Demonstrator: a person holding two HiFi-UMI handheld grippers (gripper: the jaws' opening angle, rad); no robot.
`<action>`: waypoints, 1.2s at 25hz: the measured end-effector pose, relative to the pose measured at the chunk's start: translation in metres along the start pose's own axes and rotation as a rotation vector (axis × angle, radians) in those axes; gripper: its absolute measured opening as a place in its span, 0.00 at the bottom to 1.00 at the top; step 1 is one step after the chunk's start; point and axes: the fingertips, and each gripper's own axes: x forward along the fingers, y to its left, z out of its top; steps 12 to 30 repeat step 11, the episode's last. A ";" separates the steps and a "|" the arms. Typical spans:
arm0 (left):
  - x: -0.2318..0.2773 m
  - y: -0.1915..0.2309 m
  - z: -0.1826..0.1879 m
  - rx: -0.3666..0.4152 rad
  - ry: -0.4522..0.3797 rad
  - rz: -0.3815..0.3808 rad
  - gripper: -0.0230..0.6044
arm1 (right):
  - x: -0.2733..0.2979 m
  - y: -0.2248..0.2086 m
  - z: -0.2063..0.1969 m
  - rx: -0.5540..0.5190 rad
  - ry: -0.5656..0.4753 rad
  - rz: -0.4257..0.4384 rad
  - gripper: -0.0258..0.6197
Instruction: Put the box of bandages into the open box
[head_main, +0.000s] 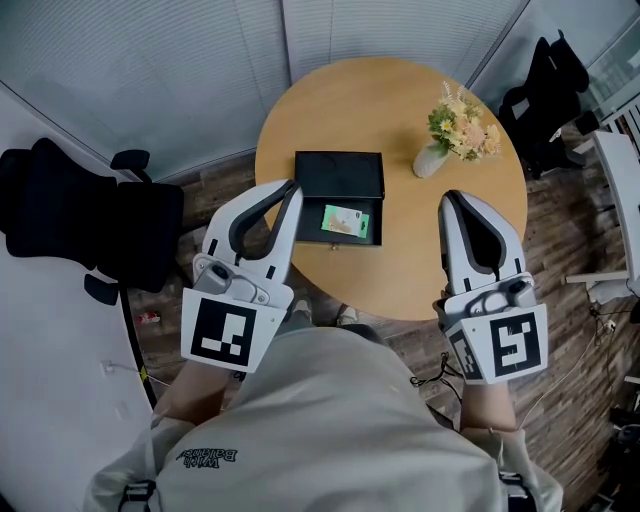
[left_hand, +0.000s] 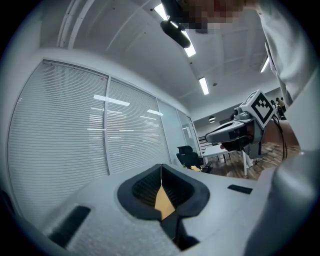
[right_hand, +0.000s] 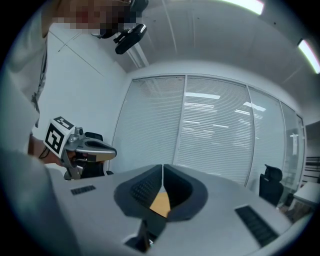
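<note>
The green box of bandages lies inside the open black box, whose lid stands back, near the middle of the round wooden table. My left gripper hangs over the table's near left edge, just left of the black box, jaws shut and empty. My right gripper hovers over the table's near right part, also shut with nothing in it. In the left gripper view the jaws meet in a closed line, raised toward the blinds. The right gripper view shows the same of its jaws.
A white vase of flowers stands at the table's far right. Black office chairs sit at the left and far right. A white desk edges in on the right. Window blinds line the walls.
</note>
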 end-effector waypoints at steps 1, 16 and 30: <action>0.000 0.000 -0.001 0.002 0.001 0.001 0.07 | 0.000 0.000 0.000 -0.019 -0.001 -0.003 0.09; 0.004 -0.002 -0.005 0.017 0.014 -0.013 0.07 | 0.007 0.005 0.005 -0.071 -0.003 0.010 0.09; 0.004 -0.002 -0.005 0.017 0.014 -0.013 0.07 | 0.007 0.005 0.005 -0.071 -0.003 0.010 0.09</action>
